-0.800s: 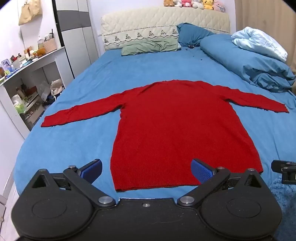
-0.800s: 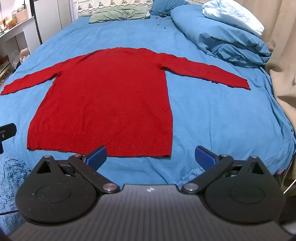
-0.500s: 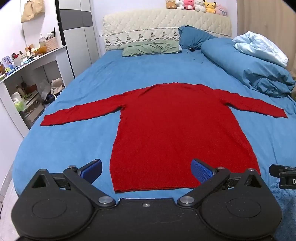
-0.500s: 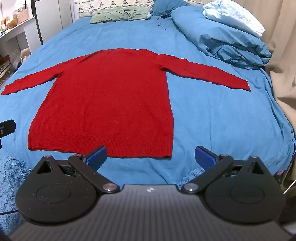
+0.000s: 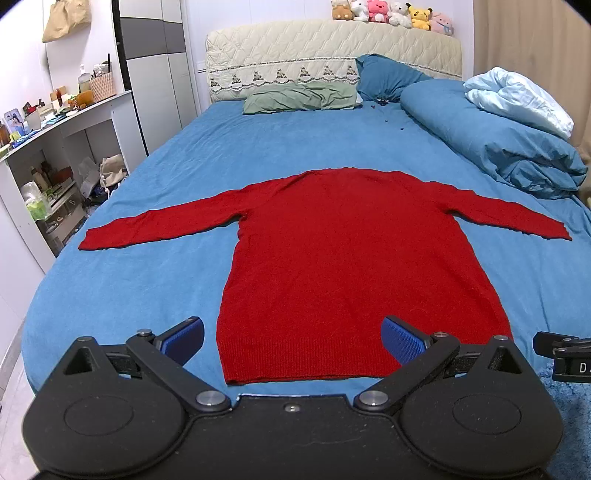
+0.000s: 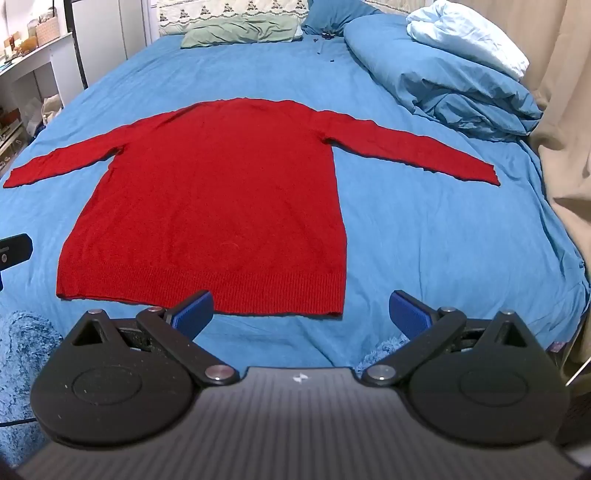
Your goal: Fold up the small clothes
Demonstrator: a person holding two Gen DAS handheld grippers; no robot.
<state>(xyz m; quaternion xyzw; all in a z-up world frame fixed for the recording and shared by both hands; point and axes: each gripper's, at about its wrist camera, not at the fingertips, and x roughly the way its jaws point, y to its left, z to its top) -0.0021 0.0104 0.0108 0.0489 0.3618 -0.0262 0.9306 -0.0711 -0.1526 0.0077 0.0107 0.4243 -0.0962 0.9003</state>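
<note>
We are in a bedroom of a home. A wide bed with a blue sheet fills most of both views, and it has a cream quilted headboard with a row of plush toys on top. A green pillow and a blue pillow lie at the head, and a rolled blue duvet lies along one side. Beside the bed we see a white desk with small personal items, a tall wardrobe and beige curtains
</note>
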